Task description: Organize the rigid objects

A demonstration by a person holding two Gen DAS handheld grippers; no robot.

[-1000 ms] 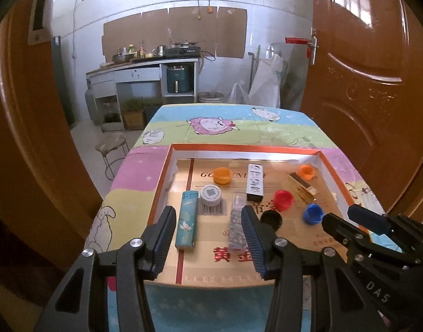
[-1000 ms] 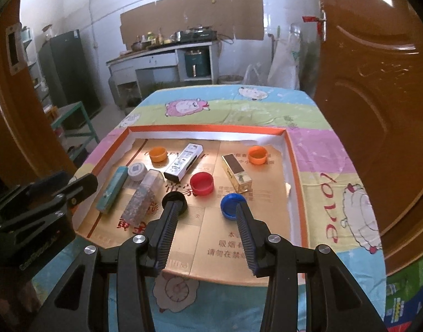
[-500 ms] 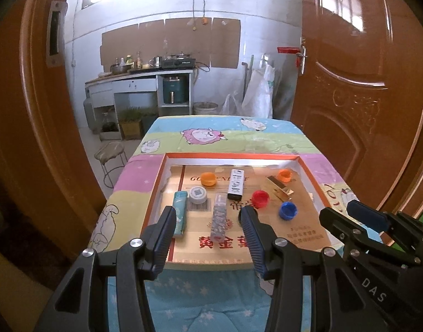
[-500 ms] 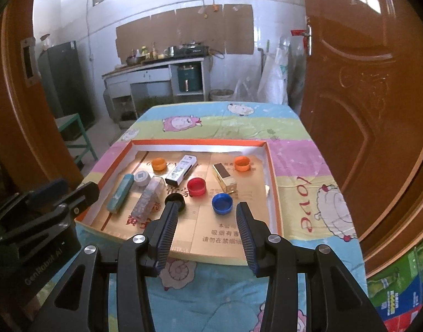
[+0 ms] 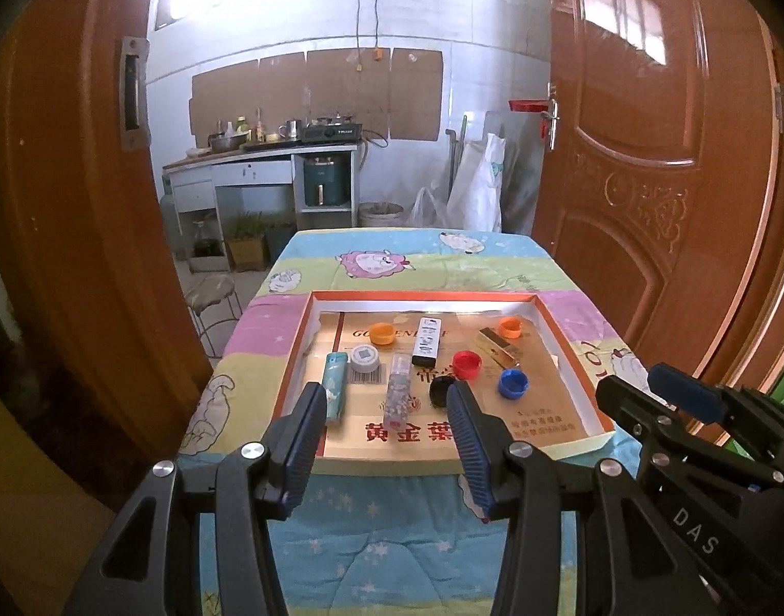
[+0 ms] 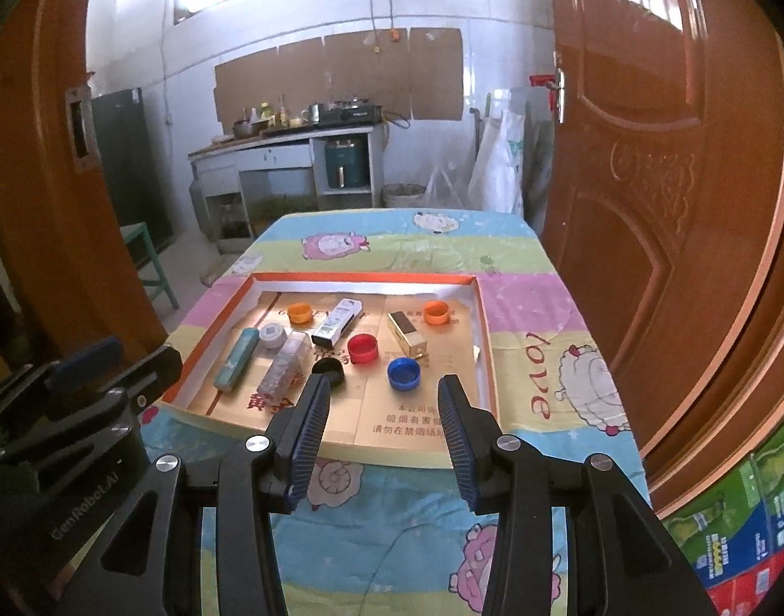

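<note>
- The left gripper (image 5: 387, 410), black with blue ribbed pads, is held above the near edge of the table with its jaws spread apart and nothing between them.
- The right gripper (image 6: 379, 403), of the same build, likewise stands released and empty, over the near rim of the tray; in the left wrist view it shows at the right edge (image 5: 643, 390).
- Beyond both lies the shallow cardboard box-lid tray with an orange rim (image 5: 571, 349), resting on the table covered in a pastel cartoon-sheep cloth (image 5: 371, 262).
- Nearest the grippers inside the tray: a black round bottle cap (image 6: 328, 370) and a blue round bottle cap (image 6: 404, 373), apart from each other.
- Just behind them sits a red round bottle cap (image 6: 363, 348), with a small gold rectangular box (image 6: 407, 334) beside it on the right.
- On the left side lie a teal lighter (image 5: 335, 385) lengthwise, a clear plastic tube with speckled contents (image 5: 397, 390) next to it, and a white round lid with a printed code (image 5: 365, 358) between their far ends.
- Farther back: a white and black slim rectangular box (image 5: 427, 341), an orange bottle cap on the left (image 5: 381, 332) and another orange bottle cap on the right (image 5: 510, 328), near the gold box.
- Brown wooden doors (image 5: 664, 179) flank the table; a kitchen counter with a stove (image 5: 269, 149) stands against the far wall.
</note>
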